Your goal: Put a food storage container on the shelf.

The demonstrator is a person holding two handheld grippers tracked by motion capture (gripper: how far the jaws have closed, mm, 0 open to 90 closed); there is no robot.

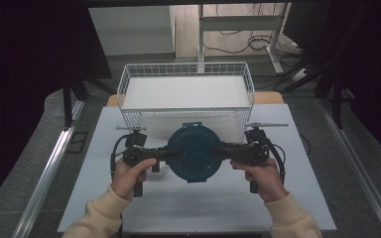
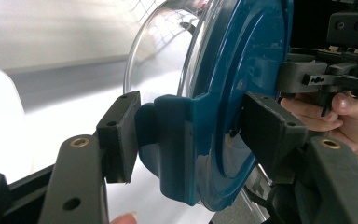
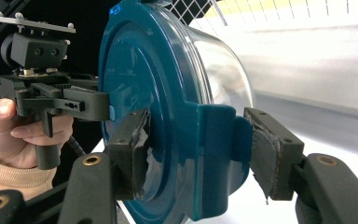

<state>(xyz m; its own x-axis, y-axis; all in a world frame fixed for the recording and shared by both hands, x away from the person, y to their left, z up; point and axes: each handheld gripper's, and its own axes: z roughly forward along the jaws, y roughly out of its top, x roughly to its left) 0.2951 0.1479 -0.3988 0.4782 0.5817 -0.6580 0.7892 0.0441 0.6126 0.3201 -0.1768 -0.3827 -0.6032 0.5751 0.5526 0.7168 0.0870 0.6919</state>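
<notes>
The table has a white top, and a white wire basket stands on its far part.

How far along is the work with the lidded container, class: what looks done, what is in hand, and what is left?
Done: the blue lid sits on the clear bowl. In hand: the left gripper and right gripper each clamp a latch tab on opposite sides of the lid, in front of the wire basket on the white table. Left, probably: placing the container in the basket, whose floor looks bare.
</notes>
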